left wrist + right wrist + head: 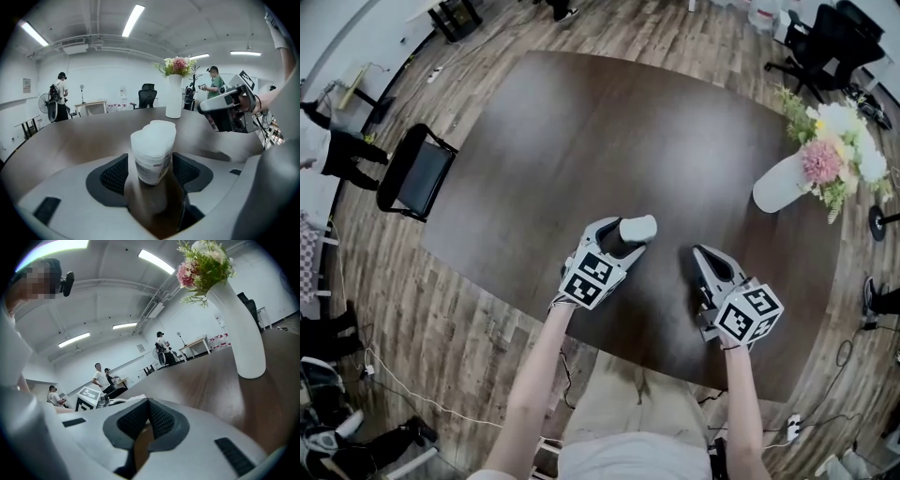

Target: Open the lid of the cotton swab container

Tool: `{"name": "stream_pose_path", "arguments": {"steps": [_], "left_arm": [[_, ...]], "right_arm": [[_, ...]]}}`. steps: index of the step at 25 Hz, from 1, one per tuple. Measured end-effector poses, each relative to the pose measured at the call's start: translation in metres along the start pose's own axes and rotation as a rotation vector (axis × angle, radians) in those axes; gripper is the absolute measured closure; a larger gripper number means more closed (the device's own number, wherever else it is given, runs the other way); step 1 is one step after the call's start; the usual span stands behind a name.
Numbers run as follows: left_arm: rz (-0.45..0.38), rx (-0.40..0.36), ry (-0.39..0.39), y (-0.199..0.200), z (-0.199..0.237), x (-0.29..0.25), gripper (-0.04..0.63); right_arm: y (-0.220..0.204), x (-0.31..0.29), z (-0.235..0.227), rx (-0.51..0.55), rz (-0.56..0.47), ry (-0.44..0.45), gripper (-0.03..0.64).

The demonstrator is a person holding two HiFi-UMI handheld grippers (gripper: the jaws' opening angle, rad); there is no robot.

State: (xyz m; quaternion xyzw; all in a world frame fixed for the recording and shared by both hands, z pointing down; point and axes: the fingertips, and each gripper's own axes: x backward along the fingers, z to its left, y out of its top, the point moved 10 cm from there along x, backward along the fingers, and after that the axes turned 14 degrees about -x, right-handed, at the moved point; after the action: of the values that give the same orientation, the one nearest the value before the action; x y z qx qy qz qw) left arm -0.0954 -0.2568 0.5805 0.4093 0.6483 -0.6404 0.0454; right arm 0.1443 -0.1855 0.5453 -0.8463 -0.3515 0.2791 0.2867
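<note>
The container (pixel 151 154) stands on the table (pixel 581 131) near its 6 o'clock edge, between your left gripper's (pixel 150 174) pads. It looks like light, thin, slick plastic, easy to tip or squash, so clamp the body low and gently, leaving the lid (pixel 157 131) free. Your left jaws are spread wide around it, not visibly squeezing. Your right gripper (pixel 149 405), at its 3 o'clock, is pressed together, empty.

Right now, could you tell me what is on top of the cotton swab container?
A white lid sits closed on the container; anything inside is covered and cannot be seen.
</note>
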Motion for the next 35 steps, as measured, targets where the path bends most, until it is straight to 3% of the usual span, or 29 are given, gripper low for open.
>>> {"name": "stream_pose_path", "arguments": {"steps": [5, 14, 25, 35], "left_arm": [[0.005, -0.073, -0.060, 0.002, 0.006, -0.011, 0.299], [0.028, -0.102, -0.109, 0.002, 0.006, -0.025, 0.319], [0.000, 0.020, -0.132, 0.006, 0.002, -0.015, 0.324], [-0.017, 0.033, -0.134, 0.044, -0.017, 0.029, 0.325]], "right_arm": [[0.000, -0.001, -0.002, -0.008, -0.008, -0.005, 0.595], [0.003, -0.001, -0.008, -0.029, -0.025, -0.024, 0.595], [0.011, -0.004, -0.001, -0.005, -0.017, -0.009, 0.595], [0.033, -0.001, 0.030, 0.056, -0.018, 0.099, 0.595]]}}
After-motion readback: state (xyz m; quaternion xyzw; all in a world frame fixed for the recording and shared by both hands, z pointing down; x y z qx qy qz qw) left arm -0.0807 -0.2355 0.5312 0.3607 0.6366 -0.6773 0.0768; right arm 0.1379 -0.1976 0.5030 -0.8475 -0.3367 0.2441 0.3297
